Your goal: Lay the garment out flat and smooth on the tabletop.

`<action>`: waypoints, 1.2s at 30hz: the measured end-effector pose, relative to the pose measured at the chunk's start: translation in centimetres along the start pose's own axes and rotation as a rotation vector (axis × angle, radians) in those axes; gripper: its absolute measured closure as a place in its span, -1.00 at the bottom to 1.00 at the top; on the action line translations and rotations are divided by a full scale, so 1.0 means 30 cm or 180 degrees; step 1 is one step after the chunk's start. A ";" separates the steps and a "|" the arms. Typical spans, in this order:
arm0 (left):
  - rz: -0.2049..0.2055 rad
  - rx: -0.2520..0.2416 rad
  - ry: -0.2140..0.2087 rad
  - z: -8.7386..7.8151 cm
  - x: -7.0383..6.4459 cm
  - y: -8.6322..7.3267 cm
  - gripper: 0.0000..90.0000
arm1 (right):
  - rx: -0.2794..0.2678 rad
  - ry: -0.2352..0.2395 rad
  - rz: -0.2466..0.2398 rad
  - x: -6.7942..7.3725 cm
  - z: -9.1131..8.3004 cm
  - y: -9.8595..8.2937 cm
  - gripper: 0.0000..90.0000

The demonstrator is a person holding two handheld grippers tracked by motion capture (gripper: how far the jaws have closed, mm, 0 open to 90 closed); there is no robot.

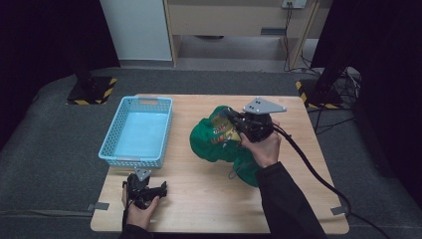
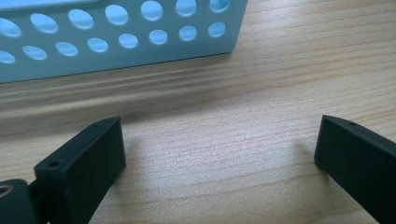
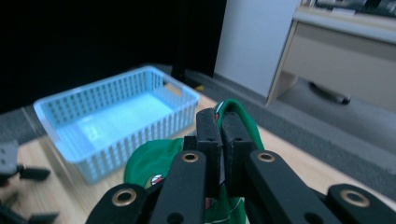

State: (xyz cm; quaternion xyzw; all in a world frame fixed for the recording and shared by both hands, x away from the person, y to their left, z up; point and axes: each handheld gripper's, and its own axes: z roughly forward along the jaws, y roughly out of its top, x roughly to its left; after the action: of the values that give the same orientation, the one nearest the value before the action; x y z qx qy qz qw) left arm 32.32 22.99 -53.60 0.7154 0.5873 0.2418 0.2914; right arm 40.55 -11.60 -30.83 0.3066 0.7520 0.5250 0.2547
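Pinching green garment [image 1: 219, 139], right gripper [image 1: 234, 118] raised; left gripper [image 1: 158, 190] resting wide.

No writing can be read anywhere in the scene. The green garment [image 1: 219, 139] on the right half of the tabletop [image 1: 199, 199] carries a yellow, red and white print, but it is crumpled and too blurred to make out letters.

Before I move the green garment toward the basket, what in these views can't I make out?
- Printed design on the green garment: folds and the right tool cover part of it in the high view; too small to read.
- How much cloth is pinched: in the right tool view the closed jaws hide the fabric between them.
- Far side of the blue basket: cut off by the top edge of the left tool view.
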 end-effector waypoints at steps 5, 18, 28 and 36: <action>0.0000 0.0000 0.0001 0.000 0.000 0.000 -0.98 | -0.0244 -0.0041 0.0001 0.002 -0.012 0.074 0.95; -0.0006 -0.0010 0.0002 -0.001 0.000 0.000 -0.97 | 0.0069 -0.0233 0.0228 -0.043 0.108 -0.042 0.22; 0.0013 -0.0098 -0.0044 -0.012 -0.001 -0.003 -0.70 | 0.0117 -0.0253 0.0395 -0.090 0.075 -0.166 -0.04; 0.0046 -0.0257 -0.0160 -0.054 -0.022 0.017 -0.59 | 0.0243 -0.0338 0.0499 -0.094 0.050 -0.274 -0.19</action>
State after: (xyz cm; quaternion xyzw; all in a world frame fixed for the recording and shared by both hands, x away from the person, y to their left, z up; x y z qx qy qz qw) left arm 31.42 22.50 -52.10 0.7131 0.5644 0.2494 0.3329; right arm 41.93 -14.84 -38.92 0.4014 0.7306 0.4974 0.2404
